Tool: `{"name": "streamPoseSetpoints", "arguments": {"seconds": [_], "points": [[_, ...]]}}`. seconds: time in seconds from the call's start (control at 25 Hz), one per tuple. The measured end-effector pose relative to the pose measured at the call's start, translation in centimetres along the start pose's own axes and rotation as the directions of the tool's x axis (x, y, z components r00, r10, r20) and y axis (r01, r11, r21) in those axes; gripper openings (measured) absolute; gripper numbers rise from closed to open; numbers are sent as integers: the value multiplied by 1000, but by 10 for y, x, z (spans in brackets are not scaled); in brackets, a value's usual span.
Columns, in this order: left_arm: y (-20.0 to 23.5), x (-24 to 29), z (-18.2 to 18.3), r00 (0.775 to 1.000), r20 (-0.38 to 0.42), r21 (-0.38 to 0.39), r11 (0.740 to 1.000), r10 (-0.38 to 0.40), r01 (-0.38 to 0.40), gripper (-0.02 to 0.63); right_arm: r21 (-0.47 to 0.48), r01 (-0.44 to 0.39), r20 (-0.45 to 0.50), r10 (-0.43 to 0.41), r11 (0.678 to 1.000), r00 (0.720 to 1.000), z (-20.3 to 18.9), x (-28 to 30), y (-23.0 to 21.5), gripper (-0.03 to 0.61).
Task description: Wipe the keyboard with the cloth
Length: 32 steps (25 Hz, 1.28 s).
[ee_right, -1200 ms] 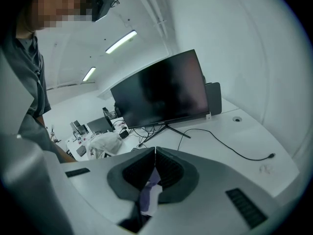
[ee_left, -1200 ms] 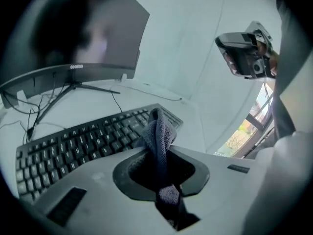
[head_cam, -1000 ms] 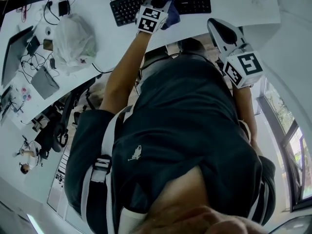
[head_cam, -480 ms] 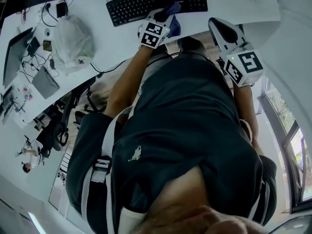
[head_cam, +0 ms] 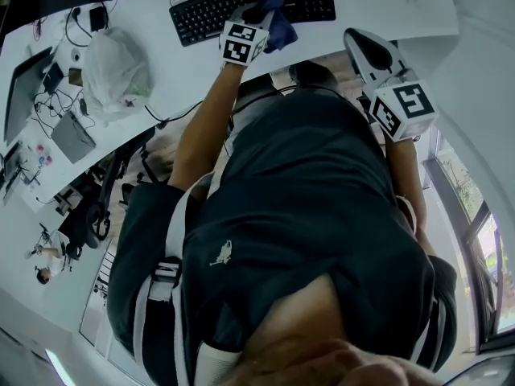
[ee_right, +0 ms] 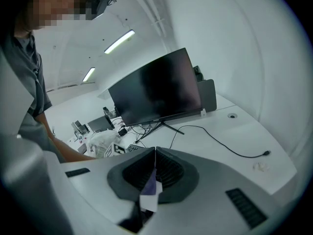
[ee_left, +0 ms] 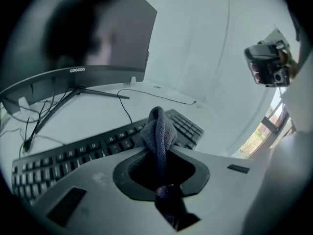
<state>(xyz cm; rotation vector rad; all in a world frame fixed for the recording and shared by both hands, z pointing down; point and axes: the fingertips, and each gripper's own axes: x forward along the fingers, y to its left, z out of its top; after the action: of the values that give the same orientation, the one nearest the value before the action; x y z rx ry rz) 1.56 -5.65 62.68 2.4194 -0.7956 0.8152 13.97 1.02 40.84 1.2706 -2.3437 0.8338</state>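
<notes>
A black keyboard lies at the far side of the white desk. My left gripper is shut on a dark blue cloth and holds it down on the keyboard's middle keys. In the left gripper view the cloth bunches up between the jaws, over the keyboard. My right gripper hangs off to the right by the desk's near edge, away from the keyboard. In its own view the right gripper has its jaws together with nothing from the desk in them.
A white plastic bag sits left of the keyboard, with a grey laptop, small devices and cables beyond it. A dark monitor on a stand rises behind the keyboard. A black cable runs across the desk's right part.
My left gripper drew the cloth back toward the keyboard's near edge, then pushed it forward and left over the keys. The right gripper has stayed in place.
</notes>
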Motion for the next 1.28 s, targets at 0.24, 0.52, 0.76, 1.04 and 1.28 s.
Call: {"name": "streamPoseSetpoints", "arguments": {"seconds": [0.24, 0.52, 0.76, 1.04, 1.28], "points": [[-52, -16, -18, 995, -40, -23, 996, -91, 90, 43, 9, -6, 0, 6, 1000, 1000, 3, 5, -12, 11], [-10, 37, 59, 1000, -1, 90, 996, -26, 26, 43, 10, -19, -3, 19, 1000, 1000, 6, 9, -10, 11], [-50, 21, 6, 996, -50, 30, 996, -78, 79, 43, 40, 15, -5, -14, 999, 1000, 0, 3, -25, 11], [-88, 15, 7, 987, -66, 117, 981, -149, 156, 43, 44, 8, -1, -8, 999, 1000, 6, 11, -28, 11], [-25, 54, 57, 995, -60, 134, 987, -80, 88, 43, 38, -2, -11, 3, 999, 1000, 4, 17, -17, 11]]}}
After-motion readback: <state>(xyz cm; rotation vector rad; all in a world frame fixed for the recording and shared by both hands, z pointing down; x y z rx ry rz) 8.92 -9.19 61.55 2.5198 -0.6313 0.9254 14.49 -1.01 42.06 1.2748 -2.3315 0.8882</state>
